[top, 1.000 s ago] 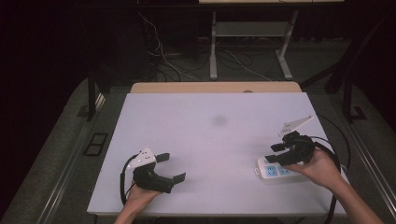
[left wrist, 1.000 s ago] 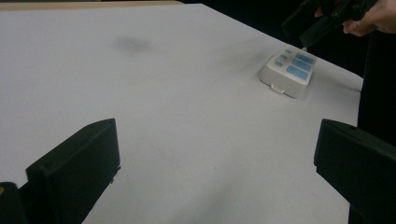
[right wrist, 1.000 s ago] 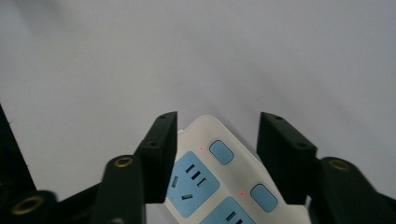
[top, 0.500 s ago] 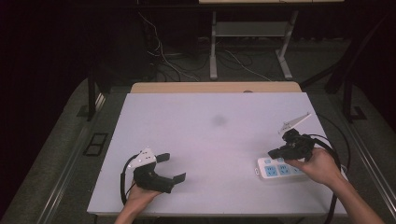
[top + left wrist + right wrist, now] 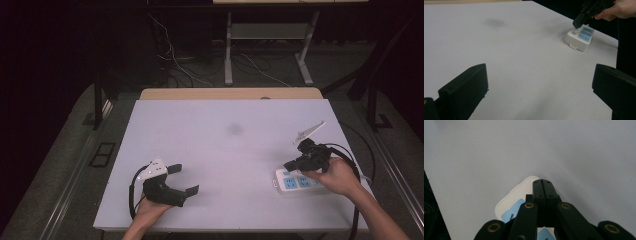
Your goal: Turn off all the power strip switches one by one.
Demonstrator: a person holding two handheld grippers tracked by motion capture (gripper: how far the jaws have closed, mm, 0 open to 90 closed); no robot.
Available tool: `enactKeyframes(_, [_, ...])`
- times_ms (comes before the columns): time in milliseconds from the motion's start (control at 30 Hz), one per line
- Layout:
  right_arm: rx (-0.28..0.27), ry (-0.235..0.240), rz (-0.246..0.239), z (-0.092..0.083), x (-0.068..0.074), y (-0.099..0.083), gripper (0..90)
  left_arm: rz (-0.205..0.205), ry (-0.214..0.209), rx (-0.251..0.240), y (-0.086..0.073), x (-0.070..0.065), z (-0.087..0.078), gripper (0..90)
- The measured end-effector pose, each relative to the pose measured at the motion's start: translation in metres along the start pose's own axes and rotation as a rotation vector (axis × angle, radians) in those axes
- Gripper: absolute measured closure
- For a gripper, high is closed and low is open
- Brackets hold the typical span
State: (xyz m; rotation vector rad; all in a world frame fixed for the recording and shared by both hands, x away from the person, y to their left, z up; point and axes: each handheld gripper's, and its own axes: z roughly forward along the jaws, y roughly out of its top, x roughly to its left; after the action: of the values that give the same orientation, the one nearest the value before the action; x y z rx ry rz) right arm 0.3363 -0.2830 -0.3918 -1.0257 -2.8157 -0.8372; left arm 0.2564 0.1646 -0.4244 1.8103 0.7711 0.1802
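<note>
A white power strip [image 5: 295, 181] with blue socket faces lies flat near the table's right front edge. My right gripper [image 5: 290, 165] hovers over its left end, jaws shut with nothing between them, tips pointing down at the strip. In the right gripper view the closed jaws [image 5: 543, 183] cover the strip's rounded end [image 5: 516, 195]. My left gripper [image 5: 186, 179] rests at the front left of the white table [image 5: 225, 150], open and empty. From the left gripper view, its wide-apart jaws [image 5: 539, 87] frame the strip [image 5: 579, 37] and the right gripper [image 5: 577, 23] farther off.
A faint dark smudge [image 5: 234, 129] marks the tabletop's middle. A wooden strip [image 5: 230, 93] runs along the far edge. Behind the table, cables [image 5: 175, 65] and a metal stand's legs [image 5: 229, 55] are on the floor. Each gripper trails a black cable.
My right gripper has tipped down and moved a little left, so its tips are now over the power strip's left end. The left gripper has stayed put.
</note>
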Motion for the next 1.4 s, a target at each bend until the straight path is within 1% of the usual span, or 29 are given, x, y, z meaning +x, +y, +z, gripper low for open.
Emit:
enactKeyframes(133, [0.006,0.003,0.006,0.003,-0.002,-0.003,89.9,0.000,0.001,0.000,0.000,0.000,0.000,0.0])
enactKeyframes(233, [-0.002,0.013,0.011,0.005,-0.002,-0.005,89.9,0.001,0.002,0.001,0.000,0.000,0.000,0.0])
enactKeyframes(333, [-0.006,0.018,0.003,0.008,-0.002,-0.007,89.9,0.000,0.003,0.004,0.000,0.000,0.001,0.0])
enactKeyframes(367, [0.001,0.020,0.003,0.011,-0.001,-0.007,89.9,0.000,0.003,0.004,0.000,0.000,0.001,0.0])
enactKeyframes(433, [-0.006,0.018,0.000,0.013,-0.001,-0.007,89.9,0.001,0.006,0.006,0.000,0.000,0.001,0.0])
enactKeyframes(667, [-0.005,0.008,-0.014,0.013,0.000,-0.005,89.9,0.001,0.007,0.006,0.000,0.000,0.000,0.0])
enactKeyframes(800, [0.002,0.008,-0.011,0.013,-0.001,-0.006,89.9,0.002,0.008,0.005,0.000,0.000,0.000,0.0])
enactKeyframes(900, [-0.001,0.029,0.015,0.012,-0.005,-0.008,90.0,0.003,0.010,0.007,0.000,0.000,0.000,0.0])
enactKeyframes(1067, [-0.019,0.059,0.044,0.012,-0.010,-0.011,90.0,0.003,0.011,0.007,0.000,-0.001,0.000,0.0])
enactKeyframes(1233, [-0.028,0.043,0.038,0.012,-0.008,-0.012,90.0,0.004,0.007,0.008,0.000,-0.001,0.001,0.0])
enactKeyframes(1367, [-0.021,0.036,0.040,0.012,-0.007,-0.011,90.0,0.005,0.007,0.009,0.000,-0.002,0.001,0.0])
enactKeyframes(1400, [-0.017,0.029,0.032,0.013,-0.006,-0.011,90.0,0.006,0.007,0.008,0.000,-0.002,0.001,0.0])
